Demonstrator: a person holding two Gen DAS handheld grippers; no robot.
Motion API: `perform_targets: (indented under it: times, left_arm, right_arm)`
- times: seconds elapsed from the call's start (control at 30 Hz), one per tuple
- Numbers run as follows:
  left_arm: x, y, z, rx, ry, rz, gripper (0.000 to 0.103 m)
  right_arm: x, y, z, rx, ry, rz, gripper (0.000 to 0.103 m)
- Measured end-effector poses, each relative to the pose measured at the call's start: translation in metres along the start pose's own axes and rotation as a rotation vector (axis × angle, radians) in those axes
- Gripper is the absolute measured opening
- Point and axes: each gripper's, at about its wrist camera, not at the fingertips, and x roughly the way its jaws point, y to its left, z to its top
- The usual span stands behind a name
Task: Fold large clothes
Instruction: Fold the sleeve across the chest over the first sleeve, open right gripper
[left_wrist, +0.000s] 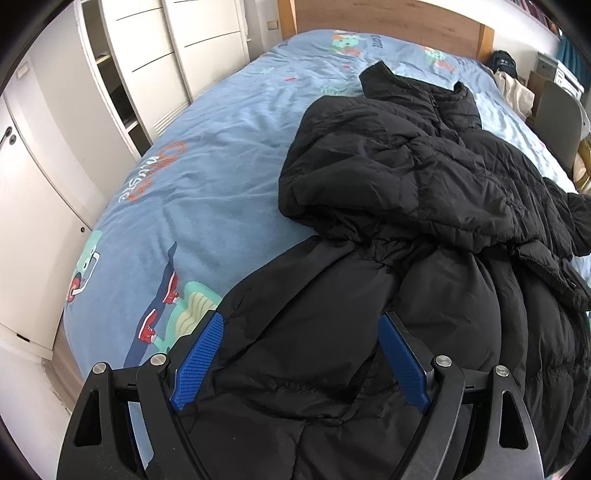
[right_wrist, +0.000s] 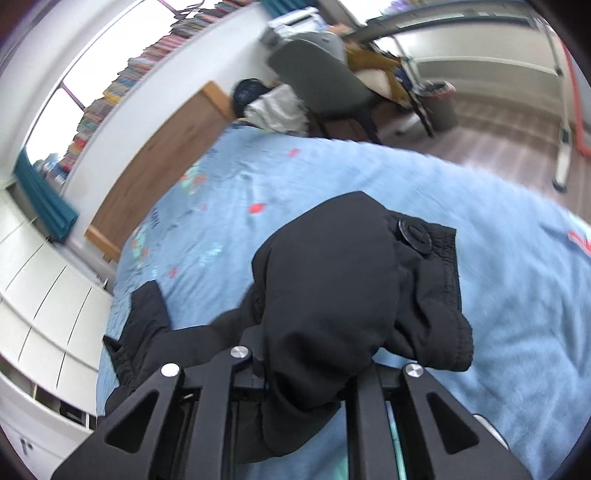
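Nearest the left wrist lens, the left gripper (left_wrist: 301, 349) has its fingers (left_wrist: 199, 360) spread wide, blue knurled pads either side of a smooth, puffy panel of the black padded coat (left_wrist: 406, 206); the pads stand released and do not pinch the cloth, though whether they brush it cannot be told. In the right wrist view the right gripper (right_wrist: 317, 363) is clenched on a bunched fold of the same coat (right_wrist: 332, 288), its fingers hidden under the fabric, which drapes over them and hangs clear of the bed (right_wrist: 498, 295); an elastic-gathered cuff with a round black button (right_wrist: 415, 234) sits at the far end of that fold. The coat is quilted, matte and soft, with a stand-up zipped collar, and lies heaped on the side of the bed away from the white wardrobe (left_wrist: 155, 70). The bed carries a crumpled light-blue sheet (left_wrist: 207, 155) printed with cartoon figures and orange lettering, and ends in a wooden headboard (left_wrist: 388, 22). Beyond the bed stand a grey chair (right_wrist: 325, 81) and a long shelf of books (right_wrist: 122, 85).
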Motion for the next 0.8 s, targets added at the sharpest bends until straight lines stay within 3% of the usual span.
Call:
perform_targets:
  times: [0.3, 0.6, 0.8]
  left_arm:
    - [-0.016, 0.021, -0.008, -0.044, -0.029, -0.014, 0.085]
    - [-0.027, 0.048, -0.019, -0.087, -0.044, -0.009, 0.085]
    - [-0.031, 0.062, -0.027, -0.11, -0.047, -0.01, 0.085]
  right_arm:
    - [-0.023, 0.1, -0.023, -0.209, 0.017, 0.114, 0.014]
    - [-0.032, 0.181, -0.08, -0.406, 0.082, 0.15, 0.014]
    - [-0.031, 0.214, -0.131, -0.539, 0.151, 0.145, 0.014]
